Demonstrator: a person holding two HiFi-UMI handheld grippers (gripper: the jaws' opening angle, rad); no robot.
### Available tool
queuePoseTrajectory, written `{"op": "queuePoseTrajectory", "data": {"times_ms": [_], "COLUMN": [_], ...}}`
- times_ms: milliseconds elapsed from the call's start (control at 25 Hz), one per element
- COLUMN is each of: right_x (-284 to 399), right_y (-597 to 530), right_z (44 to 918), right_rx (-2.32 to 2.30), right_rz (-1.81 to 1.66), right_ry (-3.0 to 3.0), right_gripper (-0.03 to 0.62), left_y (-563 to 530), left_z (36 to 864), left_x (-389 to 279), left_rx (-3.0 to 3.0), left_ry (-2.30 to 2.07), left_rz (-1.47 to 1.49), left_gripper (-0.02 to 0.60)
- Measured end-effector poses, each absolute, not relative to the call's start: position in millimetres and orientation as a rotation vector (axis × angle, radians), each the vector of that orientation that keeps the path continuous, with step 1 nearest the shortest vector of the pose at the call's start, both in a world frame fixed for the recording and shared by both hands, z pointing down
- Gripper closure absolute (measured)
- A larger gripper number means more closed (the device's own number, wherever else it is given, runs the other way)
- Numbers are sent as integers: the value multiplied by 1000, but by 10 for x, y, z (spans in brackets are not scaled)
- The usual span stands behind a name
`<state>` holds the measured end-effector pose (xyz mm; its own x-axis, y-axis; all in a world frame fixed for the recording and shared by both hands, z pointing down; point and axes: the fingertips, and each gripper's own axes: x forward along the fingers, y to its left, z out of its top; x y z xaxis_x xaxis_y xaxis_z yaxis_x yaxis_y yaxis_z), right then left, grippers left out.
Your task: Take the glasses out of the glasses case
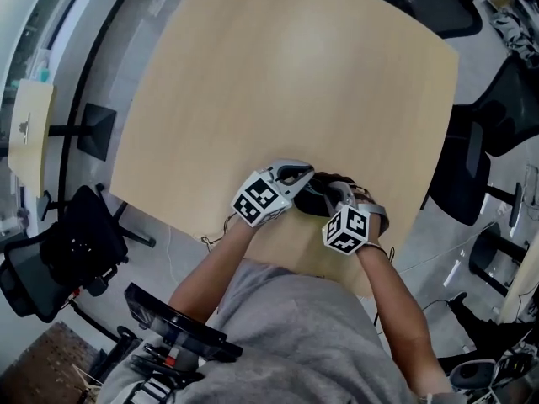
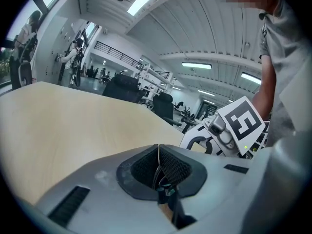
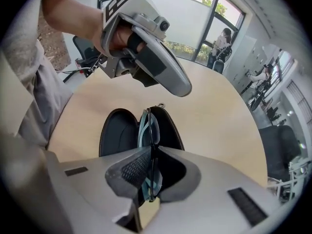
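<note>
The pale wooden desk (image 1: 278, 82) carries an open dark glasses case (image 3: 117, 133) close to its near edge, toward the right corner. The left tool (image 2: 159, 150) hangs just above the case, its jaws pressed together with nothing visibly held. The right tool (image 3: 149, 150) points steeply down over the case. Its jaws pinch the glasses (image 3: 148, 126), which stand on edge between the case's two halves.

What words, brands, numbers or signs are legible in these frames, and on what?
No text can be read.
Left cube and right cube: black-and-white square patterns only, no letters.
Case and glasses: no print shows.
Pale board at the head view's left edge: a small dark mark, too small to read.
</note>
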<state>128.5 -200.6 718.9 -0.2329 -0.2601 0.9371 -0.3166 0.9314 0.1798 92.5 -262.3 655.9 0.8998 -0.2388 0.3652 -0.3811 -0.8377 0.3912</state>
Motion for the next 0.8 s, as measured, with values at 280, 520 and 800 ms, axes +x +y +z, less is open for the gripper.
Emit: {"op": "queuePoseTrajectory", "data": {"times_ms": [280,520,800], "right_x": [1224,1302,1420], "right_y": [-1971,-1912,-1787], "right_z": [6859,6530,6168], "right_rx": [522,624,736], "right_rz": [73,80,70], "right_ry": [-1865,-1893,-1920], "right_gripper": [549,549,549], "left_y": [-2677,-2602,-2452], "left_z": [6342,6073,5833], "left_x": [659,626,557], "left_rx": [2621,2664,2707], "left_ry": [-506,-523,-543], "left_rz": [381,353,345], "left_gripper": [575,575,575]}}
